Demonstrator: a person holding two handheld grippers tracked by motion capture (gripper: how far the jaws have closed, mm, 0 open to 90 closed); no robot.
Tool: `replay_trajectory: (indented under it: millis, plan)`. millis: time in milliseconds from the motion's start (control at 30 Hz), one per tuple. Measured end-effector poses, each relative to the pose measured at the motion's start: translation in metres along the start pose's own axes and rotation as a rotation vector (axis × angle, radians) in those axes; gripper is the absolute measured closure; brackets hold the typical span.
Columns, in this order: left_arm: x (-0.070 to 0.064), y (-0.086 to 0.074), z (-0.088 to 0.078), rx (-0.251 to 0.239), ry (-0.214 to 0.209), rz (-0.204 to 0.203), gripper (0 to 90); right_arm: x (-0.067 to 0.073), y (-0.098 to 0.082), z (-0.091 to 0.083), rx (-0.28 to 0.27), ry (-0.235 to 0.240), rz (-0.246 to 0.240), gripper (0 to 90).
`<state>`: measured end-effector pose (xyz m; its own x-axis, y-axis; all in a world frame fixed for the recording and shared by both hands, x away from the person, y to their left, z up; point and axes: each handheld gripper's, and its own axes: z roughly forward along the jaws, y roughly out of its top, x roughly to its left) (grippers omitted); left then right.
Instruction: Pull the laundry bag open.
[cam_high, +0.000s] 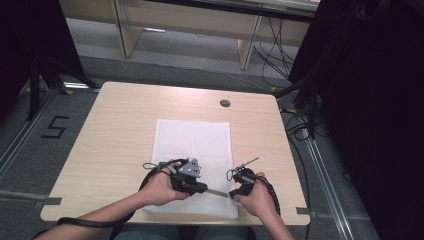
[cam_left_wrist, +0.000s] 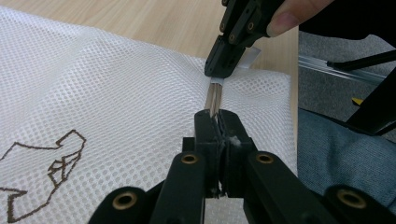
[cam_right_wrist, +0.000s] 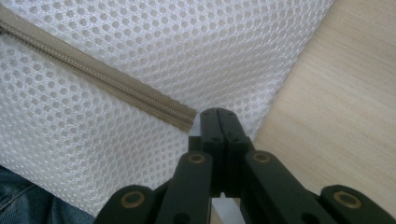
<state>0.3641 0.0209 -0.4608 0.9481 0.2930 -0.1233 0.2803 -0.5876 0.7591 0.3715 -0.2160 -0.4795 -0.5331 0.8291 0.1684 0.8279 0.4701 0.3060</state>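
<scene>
While both grippers pinch the mesh bag (cam_high: 192, 145), left fingers (cam_left_wrist: 215, 135) clamped on zipper (cam_left_wrist: 214, 99), right fingers (cam_right_wrist: 219, 125) clamped at zipper's end.

high view looked forward and down from above the person's side, table (cam_high: 120, 125) whole | left gripper view sat very close over mesh bag (cam_left_wrist: 93, 93), facing 12 o'clock along the zipper (cam_left_wrist: 214, 98) | right gripper view equally close | all shared the bag's near edge
</scene>
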Motion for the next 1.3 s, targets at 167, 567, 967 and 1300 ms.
replay_trajectory:
  millis: [167, 567, 967, 1300]
  plan:
    - [0.0, 0.0, -0.001, 0.003, 0.0, 0.005, 87.3, 0.0, 0.0, 0.0, 0.001, -0.001, 0.001, 90.0]
    - [-0.001, 0.0, -0.003, -0.001, 0.001, 0.006, 87.3, 0.0, 0.0, -0.001, 0.007, 0.0, -0.011, 90.0]
    - [-0.001, -0.003, -0.009, -0.006, 0.0, 0.003, 87.4, 0.0, 0.0, 0.0, 0.001, -0.003, 0.0, 90.0]
    - [0.001, -0.005, -0.019, -0.015, 0.001, -0.005, 87.3, -0.001, 0.0, 0.0, 0.006, 0.002, -0.009, 90.0]
